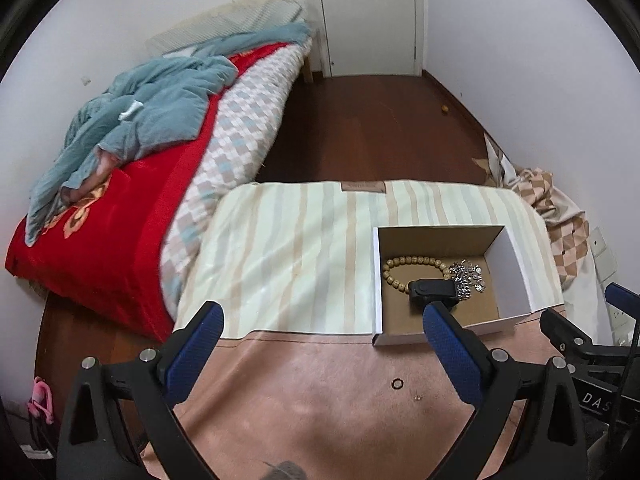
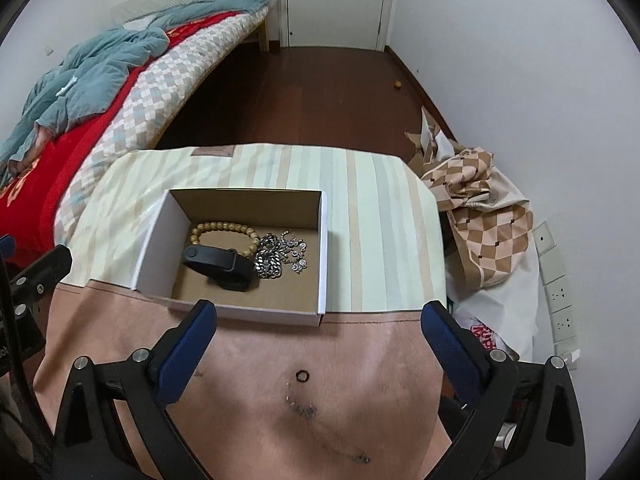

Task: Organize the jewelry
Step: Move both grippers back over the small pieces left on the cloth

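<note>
While both grippers hung above the near, pinkish part of the table cover (image 2: 248, 384), the sorting looked close to finished. The cardboard box (image 2: 154, 236) sat on the striped cloth (image 2: 368, 216) at the seam with the pink cover, and it held 3 pieces: a wooden bead bracelet (image 2: 218, 227) toward the back left, a black band (image 2: 218, 266) lying across the bracelet's front, and a heap of silver chain (image 2: 280, 258) just beside the band on its right. In the left wrist view the same 3 showed in the box, partly behind a blue finger pad (image 1: 450, 344).

The left gripper (image 1: 320, 350) was released, its jaws spread wide with nothing between them but bare cover. The right gripper (image 2: 316, 348) was likewise released and empty, with the box's front wall just beyond its left finger.

1 small dark ring (image 2: 302, 376) lay loose on the pink cover, near the box's front wall but apart from it, with a few tiny specks close by that I could not identify. I judged that to be the remaining piece. The next move would call for a careful pinch: the ring is thin and flat against soft cloth, so the pads would need to come down on either side and close low without bunching the cover, then carry it over the wall and into the box.
</note>
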`<state>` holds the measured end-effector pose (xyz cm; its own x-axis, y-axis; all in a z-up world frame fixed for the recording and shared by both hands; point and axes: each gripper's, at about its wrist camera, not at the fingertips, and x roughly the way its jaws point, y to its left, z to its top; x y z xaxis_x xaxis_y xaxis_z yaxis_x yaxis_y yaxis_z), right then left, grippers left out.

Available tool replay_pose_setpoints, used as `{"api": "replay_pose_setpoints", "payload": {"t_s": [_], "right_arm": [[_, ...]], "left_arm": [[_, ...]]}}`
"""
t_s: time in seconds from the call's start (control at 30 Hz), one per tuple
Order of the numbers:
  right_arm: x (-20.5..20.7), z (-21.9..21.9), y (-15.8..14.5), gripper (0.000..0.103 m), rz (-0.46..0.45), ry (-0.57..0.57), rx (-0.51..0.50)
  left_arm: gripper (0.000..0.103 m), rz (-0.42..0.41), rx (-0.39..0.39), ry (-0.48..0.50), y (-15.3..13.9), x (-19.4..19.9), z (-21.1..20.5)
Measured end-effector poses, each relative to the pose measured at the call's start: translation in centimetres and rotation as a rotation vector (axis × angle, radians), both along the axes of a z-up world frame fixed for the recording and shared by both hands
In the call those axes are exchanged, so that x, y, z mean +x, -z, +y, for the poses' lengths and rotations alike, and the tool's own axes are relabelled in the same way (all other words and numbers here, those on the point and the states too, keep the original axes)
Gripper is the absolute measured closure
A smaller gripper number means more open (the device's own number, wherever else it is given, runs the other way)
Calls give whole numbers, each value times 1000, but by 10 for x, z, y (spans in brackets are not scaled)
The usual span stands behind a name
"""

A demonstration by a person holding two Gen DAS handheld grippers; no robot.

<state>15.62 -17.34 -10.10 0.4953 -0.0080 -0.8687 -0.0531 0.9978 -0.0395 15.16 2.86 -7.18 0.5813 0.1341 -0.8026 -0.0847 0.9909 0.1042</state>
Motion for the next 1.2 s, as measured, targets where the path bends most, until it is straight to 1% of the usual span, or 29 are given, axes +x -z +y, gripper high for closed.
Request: {"api": "replay_pose_setpoints", "payload": {"t_s": [0.3, 0.53, 0.67, 0.77, 0.83, 0.93, 1.03, 1.1, 1.17, 1.2], "right_arm": [[-44, 3, -42, 0, -86, -3, 5], [-77, 5, -73, 0, -150, -6, 2], [-92, 7, -85, 0, -170, -15, 13], [-99, 2, -88, 0, -173, -9, 57], [-103, -9, -82, 0, -166, 13, 86], [-103, -29, -58, 0, -123, 68, 106], [-104, -54, -15, 0, -27, 143, 123], [-105, -72, 25, 0, 57, 197, 142], [-107, -82, 52, 5, 113, 225, 149], [-108, -86, 68, 9, 143, 236, 153]], "left_arm": [[1, -56, -3, 11, -27, -49, -3], [1, -96, -7, 17, -47, -77, -5], [1, -107, -14, 13, -53, -87, -4], [1, -106, -18, -2, -49, -91, -3], [1, -100, -13, -16, -38, -93, -3], [1, -60, -2, -31, -12, -92, -4], [1, 18, -1, -43, 24, -88, -4], [1, 76, 2, -49, 50, -86, -5], [1, 127, 0, -48, 71, -84, -6], [1, 148, 1, -45, 80, -84, -8]]}}
